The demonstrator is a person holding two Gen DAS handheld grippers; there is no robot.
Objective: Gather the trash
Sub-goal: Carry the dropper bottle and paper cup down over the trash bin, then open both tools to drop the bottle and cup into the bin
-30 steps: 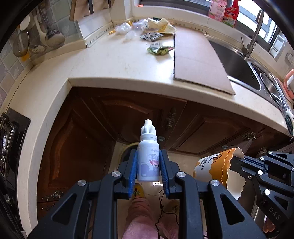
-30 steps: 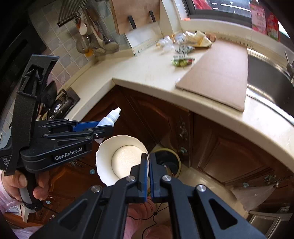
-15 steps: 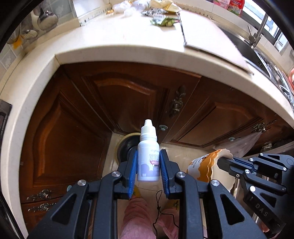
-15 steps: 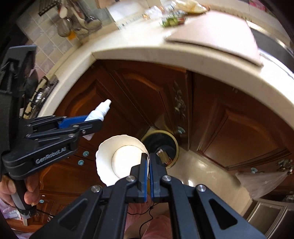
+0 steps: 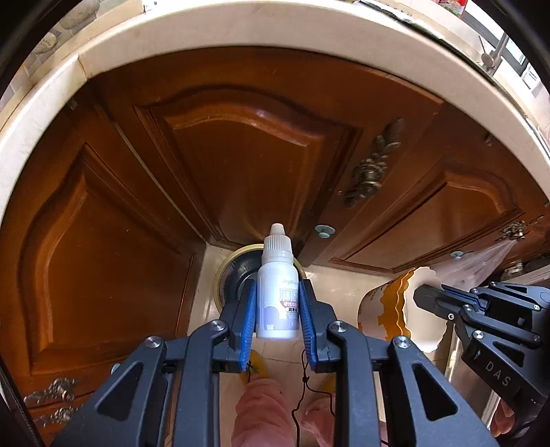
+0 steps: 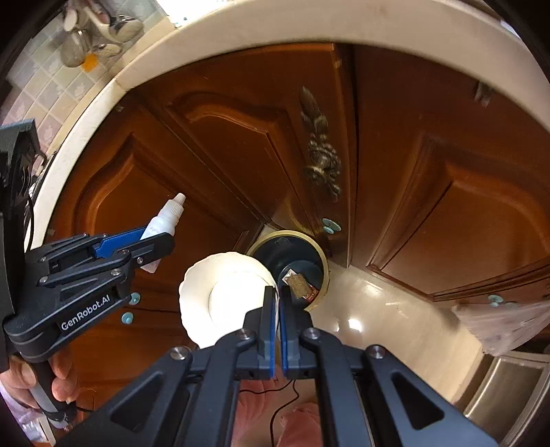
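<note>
- Now, far left in the right wrist view: a hand grips the left tool's handle in front of brown cabinet doors.
- Left tongs: clamped on a small white dropper bottle, blue pads on both its sides, cap pointing ahead and down toward the floor.
- Centre, on the floor at the cabinet corner: round trash bin with a yellowish rim, dark liner, one scrap of packaging inside.
- Right tongs: pinched tight on the wall of a white paper cup, orange print outside, mouth facing the camera, close beside the bin.
- Progress, my read: both items carried, neither dropped. Release over the bin remains.
- Desk edge runs along the top; whether more litter waits there cannot be told.
</note>
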